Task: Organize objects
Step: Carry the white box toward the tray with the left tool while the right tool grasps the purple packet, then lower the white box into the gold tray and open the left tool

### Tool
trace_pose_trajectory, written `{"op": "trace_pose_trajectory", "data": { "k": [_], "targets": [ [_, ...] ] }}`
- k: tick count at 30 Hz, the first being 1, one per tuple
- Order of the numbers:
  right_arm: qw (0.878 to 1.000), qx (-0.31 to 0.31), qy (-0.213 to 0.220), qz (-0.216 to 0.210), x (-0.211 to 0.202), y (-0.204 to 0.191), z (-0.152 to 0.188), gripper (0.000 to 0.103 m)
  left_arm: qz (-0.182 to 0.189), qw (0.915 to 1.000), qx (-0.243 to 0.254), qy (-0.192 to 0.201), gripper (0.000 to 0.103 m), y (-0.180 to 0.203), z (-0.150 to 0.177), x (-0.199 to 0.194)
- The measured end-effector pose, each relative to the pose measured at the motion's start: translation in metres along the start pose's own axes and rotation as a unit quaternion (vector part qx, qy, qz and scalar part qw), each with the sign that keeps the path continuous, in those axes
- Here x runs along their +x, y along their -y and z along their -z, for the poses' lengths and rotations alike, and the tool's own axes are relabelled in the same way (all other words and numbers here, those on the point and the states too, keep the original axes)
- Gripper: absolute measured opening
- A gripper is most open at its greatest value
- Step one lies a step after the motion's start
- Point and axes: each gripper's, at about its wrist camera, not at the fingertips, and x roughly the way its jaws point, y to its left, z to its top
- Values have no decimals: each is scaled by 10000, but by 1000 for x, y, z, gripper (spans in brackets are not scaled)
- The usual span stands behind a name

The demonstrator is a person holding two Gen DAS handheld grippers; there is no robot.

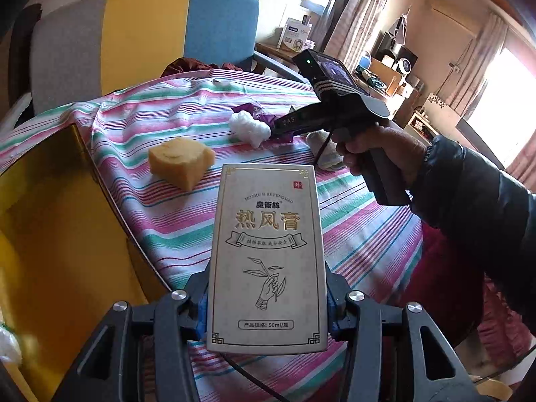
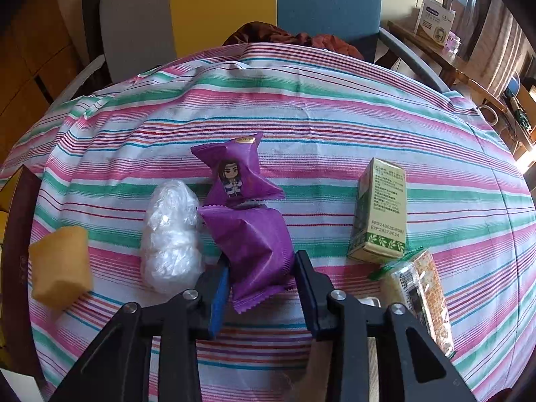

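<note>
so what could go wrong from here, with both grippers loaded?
1. The right gripper pinches the near purple packet close to its crimped end; the soft wrapper may slip or tear on lifting.
2. The white plastic wad and second purple packet touch it and may get dragged along.
3. The left gripper holds the white box by its lower part only, so it could pivot.

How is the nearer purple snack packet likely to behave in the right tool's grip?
The nearer purple packet looks like puffy, creased film, so it will probably squash and crinkle rather than hold shape. It seems light for its size. With the right tool closed on its sides, the glossy wrapper might slide, and its crimped ends will likely flop.
</note>
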Motion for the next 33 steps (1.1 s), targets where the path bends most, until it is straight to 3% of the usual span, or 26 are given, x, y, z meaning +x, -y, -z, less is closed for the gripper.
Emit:
{"op": "trace_pose_trajectory", "data": {
  "k": [7,13,19,23,26,29,33],
  "targets": [
    [9986,-421,-307,-14,-17,-26,32,36,-8,9998,-97,199,51,-5,2,-16],
    [9971,-692,-244,197,-23,-43,54,36,-124,9988,-291,385,51,-14,7,-33],
    [9975,-651,-193,189,-23,-42,53,36,-636,9924,-800,685,51,-50,8,-63],
    [9974,-666,-185,206,-23,-43,54,36,-1155,9797,-1466,730,51,-104,2,-89],
    [9973,-675,-186,204,-24,-44,54,36,-1492,9628,-2195,515,51,-160,-2,-100],
    [9972,-694,-187,197,-24,-45,54,36,-1905,9469,-2570,321,51,-205,-5,-103],
    [9970,-722,-198,200,-22,-45,52,36,-2082,9342,-2896,34,51,-251,-9,-89]
  ]
}}
